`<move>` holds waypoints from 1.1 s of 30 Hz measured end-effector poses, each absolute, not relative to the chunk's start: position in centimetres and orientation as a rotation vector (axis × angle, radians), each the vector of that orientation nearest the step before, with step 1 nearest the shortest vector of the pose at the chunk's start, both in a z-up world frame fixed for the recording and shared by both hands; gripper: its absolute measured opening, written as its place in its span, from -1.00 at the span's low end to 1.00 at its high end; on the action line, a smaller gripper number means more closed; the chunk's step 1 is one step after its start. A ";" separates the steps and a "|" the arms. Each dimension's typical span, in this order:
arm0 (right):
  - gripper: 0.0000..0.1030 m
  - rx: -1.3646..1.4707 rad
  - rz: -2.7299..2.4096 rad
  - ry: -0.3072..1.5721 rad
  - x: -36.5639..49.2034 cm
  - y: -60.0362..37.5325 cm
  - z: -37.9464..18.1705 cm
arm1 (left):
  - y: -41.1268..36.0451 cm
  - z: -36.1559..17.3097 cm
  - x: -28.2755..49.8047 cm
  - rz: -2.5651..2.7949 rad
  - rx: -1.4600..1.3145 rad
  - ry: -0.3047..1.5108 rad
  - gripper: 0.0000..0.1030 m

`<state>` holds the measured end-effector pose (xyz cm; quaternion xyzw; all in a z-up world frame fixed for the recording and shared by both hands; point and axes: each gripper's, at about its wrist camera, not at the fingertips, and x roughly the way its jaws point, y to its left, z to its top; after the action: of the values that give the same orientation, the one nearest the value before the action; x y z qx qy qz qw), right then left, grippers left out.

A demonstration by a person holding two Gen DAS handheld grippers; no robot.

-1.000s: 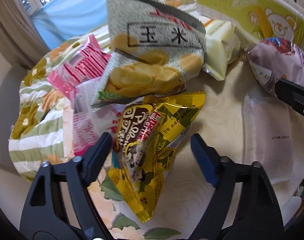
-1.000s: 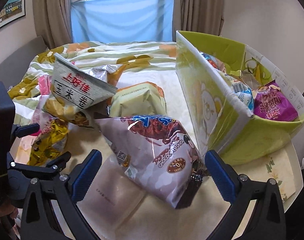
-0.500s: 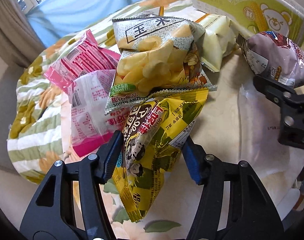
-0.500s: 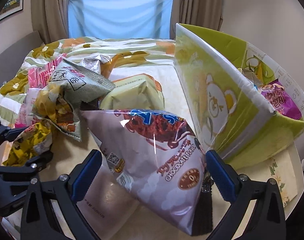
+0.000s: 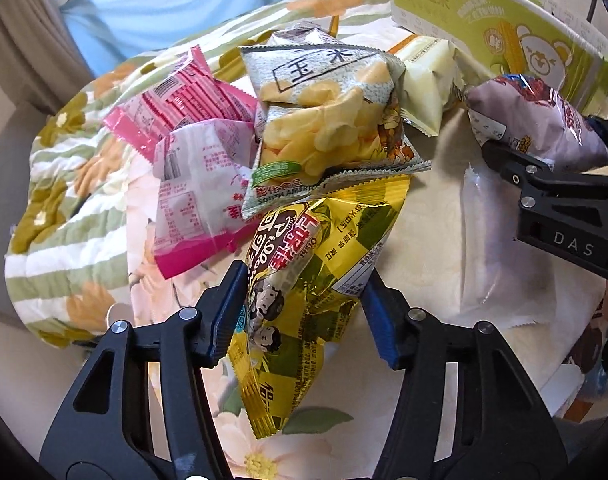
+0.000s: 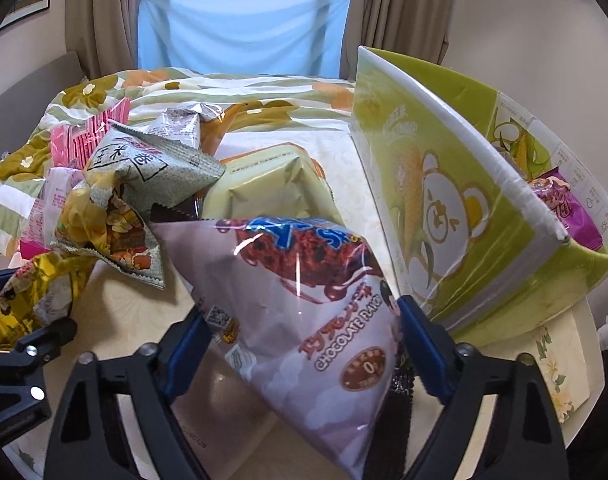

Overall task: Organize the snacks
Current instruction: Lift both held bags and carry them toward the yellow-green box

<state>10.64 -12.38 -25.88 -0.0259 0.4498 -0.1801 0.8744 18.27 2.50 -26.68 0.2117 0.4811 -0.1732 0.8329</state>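
My left gripper (image 5: 304, 312) is shut on a yellow snack bag (image 5: 308, 268), both pads pressing its sides. My right gripper (image 6: 300, 344) is shut on a pale purple chocolate snack bag (image 6: 304, 304), which also shows in the left wrist view (image 5: 536, 120). A grey-green corn chip bag (image 5: 328, 128) lies behind the yellow bag and leans on it. Pink packets (image 5: 192, 120) lie to its left. A pale yellow packet (image 5: 424, 76) lies behind. The green bear-print box (image 6: 444, 208) stands open on the right with snacks inside.
A floral quilt (image 5: 64, 184) covers the left and far side. A cream cloth (image 5: 436, 220) covers the tabletop. A flat white packet (image 5: 504, 248) lies under the right gripper. A purple bag (image 6: 564, 208) sits in the box. Curtains and a window are behind.
Both grippers closed from wide open onto their bags: the left on the yellow bag, the right on the purple bag. The corn chip bag dropped from upright to lying down.
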 end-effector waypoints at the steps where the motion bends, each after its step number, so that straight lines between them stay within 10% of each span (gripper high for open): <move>1: 0.58 -0.056 -0.376 0.939 10.5 -12.2 -25.8 | 2.7 -26.5 18.2 -0.367 0.440 1.021 0.00; 33: 0.49 0.062 -0.288 0.882 5.3 -10.7 -14.8 | 3.3 -16.1 15.3 -0.412 0.190 0.955 -0.07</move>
<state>5.34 -10.67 -14.77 0.0300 0.4251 -0.1388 0.8939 15.31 3.29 -16.06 0.0906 0.4557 -0.1963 0.8635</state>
